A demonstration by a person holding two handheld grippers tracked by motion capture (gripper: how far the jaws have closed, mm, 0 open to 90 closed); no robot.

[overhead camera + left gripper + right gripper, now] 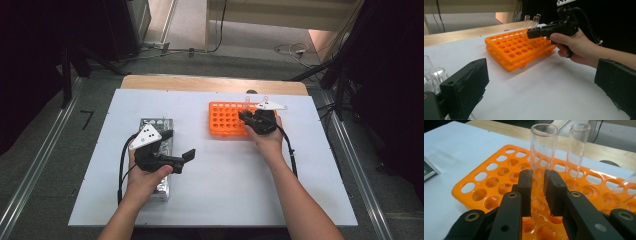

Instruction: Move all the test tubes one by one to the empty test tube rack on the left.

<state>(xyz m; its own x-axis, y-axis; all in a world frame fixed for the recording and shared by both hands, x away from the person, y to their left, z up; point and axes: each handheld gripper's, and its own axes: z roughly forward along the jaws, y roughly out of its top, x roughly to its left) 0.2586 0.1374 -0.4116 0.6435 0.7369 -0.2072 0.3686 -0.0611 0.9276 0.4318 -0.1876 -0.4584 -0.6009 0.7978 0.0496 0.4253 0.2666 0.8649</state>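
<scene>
An orange test-tube rack (225, 120) with many round holes lies on the white table cover at the back right. My right gripper (537, 176) is shut on a clear glass test tube (544, 147), which stands upright with its lower end in or just over a hole of the rack (486, 182). A second empty tube (579, 145) stands in the rack just behind it. My left gripper (190, 155) is held level over the table at the left, open, nothing between its jaws.
A metal rack (156, 123) lies under my left hand, and clear glass tubes (436, 75) show beside the left jaw. A third tube (630, 182) leans at the right edge of the orange rack. A wooden table edge (215, 82) runs along the back.
</scene>
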